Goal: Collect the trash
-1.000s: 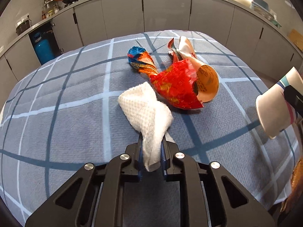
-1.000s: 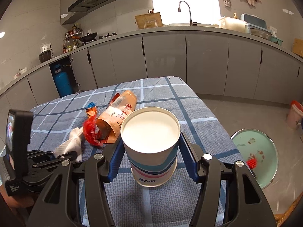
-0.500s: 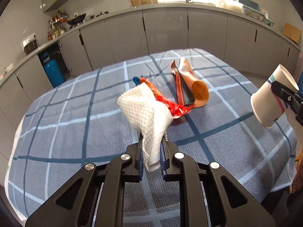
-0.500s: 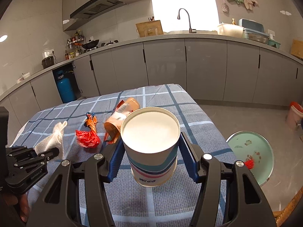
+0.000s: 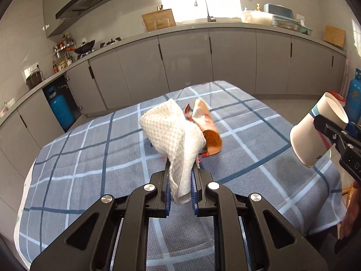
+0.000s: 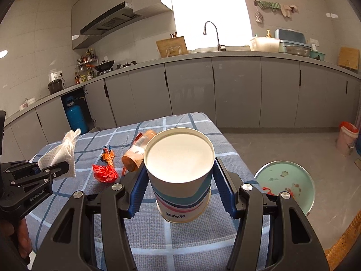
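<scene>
My left gripper (image 5: 180, 181) is shut on a crumpled white paper towel (image 5: 173, 140), held above the checked tablecloth (image 5: 90, 158); the same paper towel (image 6: 61, 155) and left gripper (image 6: 57, 168) show at the left of the right wrist view. My right gripper (image 6: 179, 184) is shut on a white paper cup (image 6: 180, 171) with teal and pink bands; that paper cup (image 5: 313, 135) appears tilted at the right of the left wrist view. On the cloth lie an orange snack bag (image 6: 137, 151) and a crumpled red wrapper (image 6: 105, 172). The orange snack bag (image 5: 207, 131) is partly hidden behind the towel.
A green bin (image 6: 285, 185) with scraps inside stands on the floor right of the table. A white bucket (image 6: 346, 137) sits farther right. Blue gas cylinders (image 5: 61, 110) and grey cabinets (image 6: 225, 94) line the far wall.
Both grippers have risen and pulled back from the table with their loads. The wrappers on the cloth now look smaller and farther off, and more of the kitchen shows.
</scene>
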{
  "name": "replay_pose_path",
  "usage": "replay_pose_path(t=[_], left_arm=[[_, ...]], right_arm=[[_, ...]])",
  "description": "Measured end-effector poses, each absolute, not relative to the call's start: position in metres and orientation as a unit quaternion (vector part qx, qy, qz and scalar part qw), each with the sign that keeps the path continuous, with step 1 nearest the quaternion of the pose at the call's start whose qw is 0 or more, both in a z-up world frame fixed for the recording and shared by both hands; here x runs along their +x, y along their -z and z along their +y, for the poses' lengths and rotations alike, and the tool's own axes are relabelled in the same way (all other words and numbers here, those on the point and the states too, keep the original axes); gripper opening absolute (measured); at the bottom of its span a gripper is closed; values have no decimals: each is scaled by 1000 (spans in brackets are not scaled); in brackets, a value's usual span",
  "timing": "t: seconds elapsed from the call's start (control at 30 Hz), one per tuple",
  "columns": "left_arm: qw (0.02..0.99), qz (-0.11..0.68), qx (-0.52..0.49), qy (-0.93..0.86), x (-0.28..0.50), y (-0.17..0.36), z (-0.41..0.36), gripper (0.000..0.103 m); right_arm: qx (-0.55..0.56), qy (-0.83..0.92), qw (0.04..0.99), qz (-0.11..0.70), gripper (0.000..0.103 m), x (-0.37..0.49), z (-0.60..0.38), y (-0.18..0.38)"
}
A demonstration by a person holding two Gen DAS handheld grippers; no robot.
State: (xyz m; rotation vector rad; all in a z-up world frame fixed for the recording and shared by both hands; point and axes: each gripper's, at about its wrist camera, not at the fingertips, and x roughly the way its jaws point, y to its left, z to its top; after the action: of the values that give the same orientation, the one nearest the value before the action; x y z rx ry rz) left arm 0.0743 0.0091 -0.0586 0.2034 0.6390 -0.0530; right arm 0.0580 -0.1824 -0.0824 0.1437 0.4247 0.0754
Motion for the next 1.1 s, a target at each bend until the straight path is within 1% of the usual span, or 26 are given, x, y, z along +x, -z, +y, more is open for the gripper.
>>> replay_pose_path(t=[0.47,1.1], left_arm=[[950,271,138,76,79,35,-53,15],[947,240,161,139,91,27,-117,15]], right_arm=[[106,6,976,191,57,45,-232,77],[130,69,972,182,57,38,-291,81]])
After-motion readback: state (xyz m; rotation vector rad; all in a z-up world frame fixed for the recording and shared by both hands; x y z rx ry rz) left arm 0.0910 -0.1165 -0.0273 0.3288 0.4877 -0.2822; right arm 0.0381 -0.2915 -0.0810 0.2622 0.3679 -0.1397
